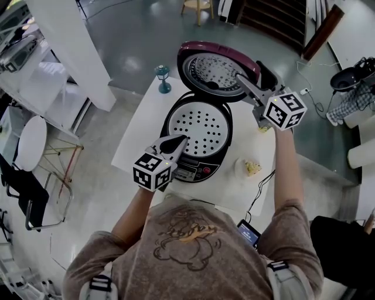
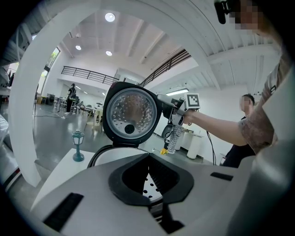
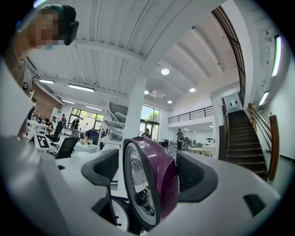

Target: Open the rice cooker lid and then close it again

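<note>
The person's chest covers the near edge of the counter. The left gripper hides part of the front rim of the rice cooker, and the print on the control panel is too small to read. A small dish at 4 o'clock of the cooker holds something yellowish that cannot be made out. The counter is white and sits on a glossy grey floor in a tall hall with white columns. A dark staircase rises at 1 o'clock and a black chair stands at 9 o'clock. A teal toy lantern stands on the counter at 10 o'clock of the cooker. The cooker sits mid-counter with its panel at 6 o'clock and its hinge at 12 o'clock, so its front-to-back axis runs roughly along that line. A perforated white tray shows in the pot. The lid stands raised at the hinge, its dimpled metal inner face turned to the person and its purple shell turned away. The left gripper's jaws are together with nothing between them, and their tips lie over the cooker's front rim at 7 o'clock. The right gripper is at the lid's 3 o'clock edge. Its jaws stand wide apart and straddle that rim, with a clear gap at the inner face. Contact on the purple side cannot be told.
</note>
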